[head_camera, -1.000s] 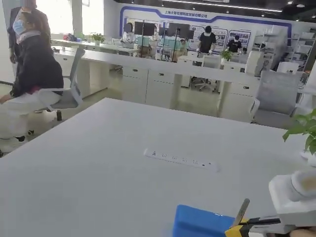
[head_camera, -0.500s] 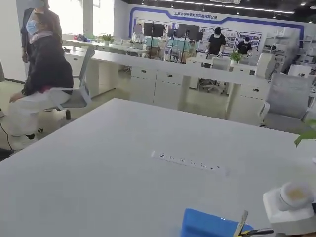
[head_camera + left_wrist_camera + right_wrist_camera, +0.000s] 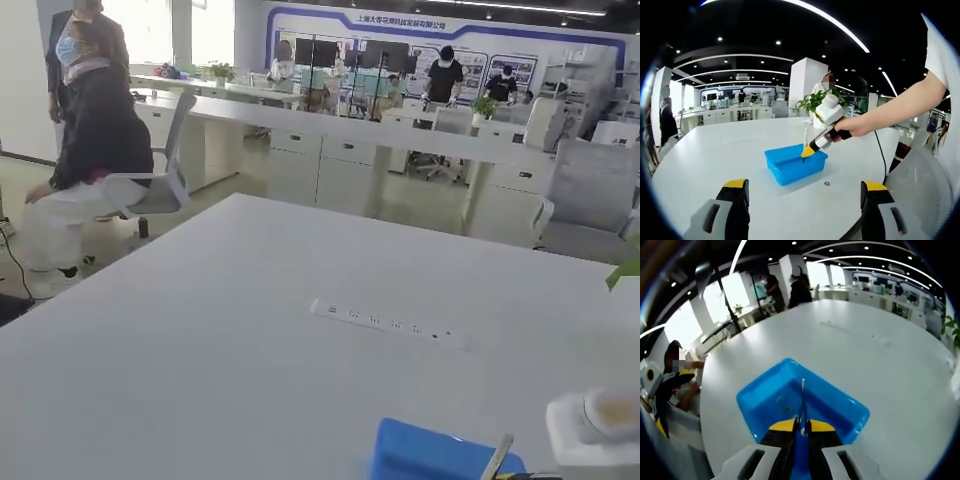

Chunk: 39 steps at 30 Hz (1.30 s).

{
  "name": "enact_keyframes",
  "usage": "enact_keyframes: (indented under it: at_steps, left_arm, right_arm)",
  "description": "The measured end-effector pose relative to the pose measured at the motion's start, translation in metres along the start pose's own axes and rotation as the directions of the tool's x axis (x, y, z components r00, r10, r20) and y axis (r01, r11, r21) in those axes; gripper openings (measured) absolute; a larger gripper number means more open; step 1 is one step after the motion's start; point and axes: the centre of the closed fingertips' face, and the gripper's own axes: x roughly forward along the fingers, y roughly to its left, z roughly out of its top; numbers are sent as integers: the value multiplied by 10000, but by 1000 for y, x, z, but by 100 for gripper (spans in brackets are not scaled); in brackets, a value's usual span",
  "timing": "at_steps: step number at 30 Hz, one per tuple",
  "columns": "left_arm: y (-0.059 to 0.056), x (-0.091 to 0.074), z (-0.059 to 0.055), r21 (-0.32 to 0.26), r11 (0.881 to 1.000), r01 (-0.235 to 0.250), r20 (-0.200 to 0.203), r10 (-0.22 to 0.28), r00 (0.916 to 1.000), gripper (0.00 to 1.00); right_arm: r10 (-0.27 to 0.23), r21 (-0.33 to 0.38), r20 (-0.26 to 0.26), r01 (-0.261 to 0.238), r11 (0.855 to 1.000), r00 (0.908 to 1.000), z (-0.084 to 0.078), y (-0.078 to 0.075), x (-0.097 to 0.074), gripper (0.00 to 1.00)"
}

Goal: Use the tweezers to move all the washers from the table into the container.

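The table (image 3: 710,155) is stretching wide ahead of the left gripper (image 3: 804,186), whose jaws are spread, with its edge curving close by the right jaw. The blue container (image 3: 760,397) is sitting beneath the right gripper (image 3: 802,427), which is pinching the tweezers (image 3: 802,397) above it. A washer (image 3: 826,183) is lying beside the container, just ahead of the left gripper.

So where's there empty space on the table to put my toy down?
The wide bare tabletop left of the power strip and blue container is free. It's crowded by the container: the right gripper holds tweezers over it, a washer beside it.
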Motion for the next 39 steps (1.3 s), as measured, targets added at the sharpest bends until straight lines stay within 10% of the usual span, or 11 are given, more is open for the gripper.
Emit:
enact_keyframes:
  at_steps: [29,39]
  left_arm:
    - [-2,0,-1,-174,9998,72,-53,-73,10000,94]
    - [-3,0,0,-174,9998,130,-31,-130,9999,94]
  right_arm:
    - [-424,-468,900,467,9978,9950,12,-2,-20,6]
    - [-287,-666,1189,368,9971,9925,16,27,-47,5]
